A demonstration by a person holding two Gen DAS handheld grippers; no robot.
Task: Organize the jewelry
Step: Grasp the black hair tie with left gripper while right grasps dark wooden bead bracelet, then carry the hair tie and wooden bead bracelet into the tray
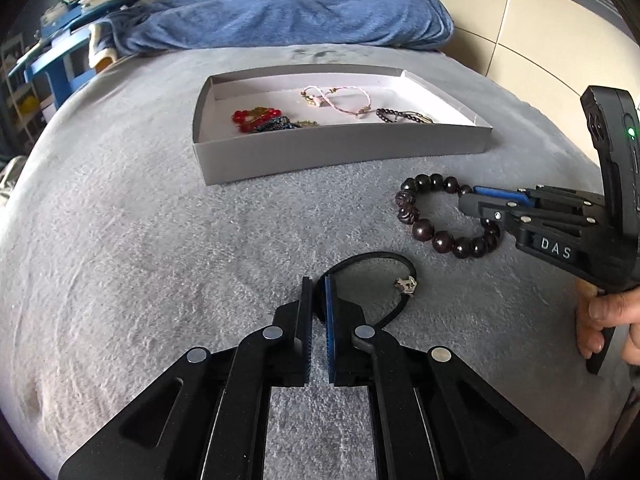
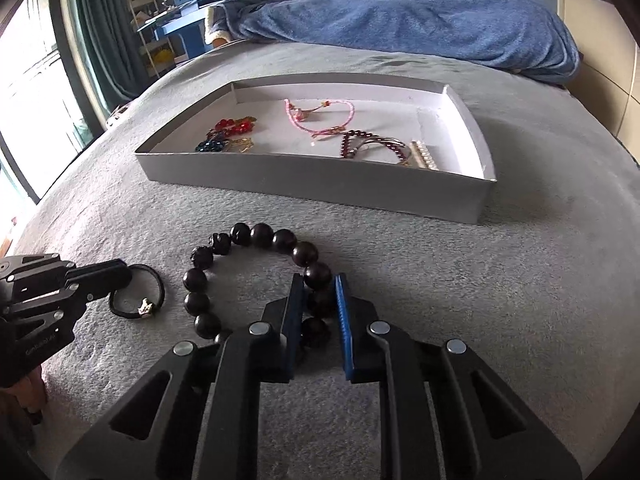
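Observation:
A grey shallow box sits on the bed and holds red beads, a pink cord bracelet and a dark bead strand. A black hair tie with a charm lies in front of it. My left gripper is shut on the hair tie's left side. A dark wooden bead bracelet lies to the right. My right gripper has its jaws closed around the bracelet's right-hand beads.
The bed is covered with a grey fleece blanket. A blue blanket-covered pillow lies behind the box. A blue desk with books stands at the far left, a tiled wall at the right.

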